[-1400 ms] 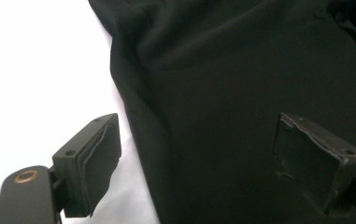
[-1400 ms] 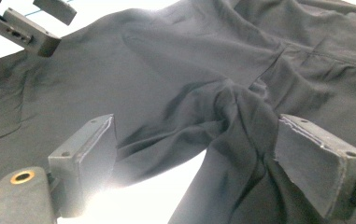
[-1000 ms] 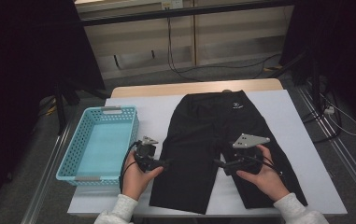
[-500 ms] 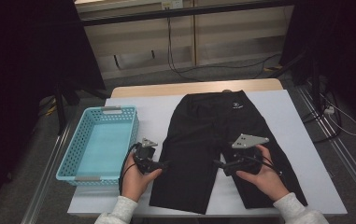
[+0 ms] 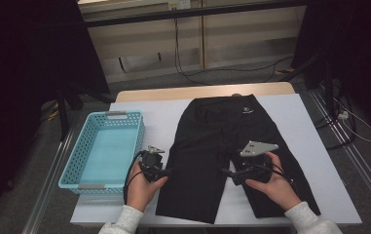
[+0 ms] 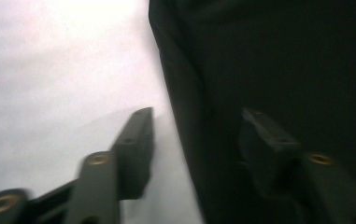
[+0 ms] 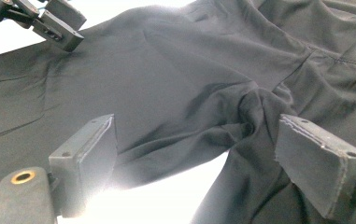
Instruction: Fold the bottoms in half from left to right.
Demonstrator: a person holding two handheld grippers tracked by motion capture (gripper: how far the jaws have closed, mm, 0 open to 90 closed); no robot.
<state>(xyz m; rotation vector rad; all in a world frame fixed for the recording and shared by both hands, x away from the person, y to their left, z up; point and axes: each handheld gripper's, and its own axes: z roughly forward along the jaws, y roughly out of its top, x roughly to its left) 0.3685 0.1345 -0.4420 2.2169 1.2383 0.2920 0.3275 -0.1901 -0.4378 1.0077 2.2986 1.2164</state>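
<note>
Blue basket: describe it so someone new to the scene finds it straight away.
Start at the white-topped table with black shorts spread across its middle. At the table's left edge, beside the shorts and just beyond the left gripper, sits the basket. It is light blue plastic with perforated walls, the one brightly coloured thing there.

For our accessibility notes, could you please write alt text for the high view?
Black shorts lie flat on a white table, with a hand-held gripper at each leg: the left gripper at the outer edge, the right gripper at the crotch. A blue basket stands left.
</note>
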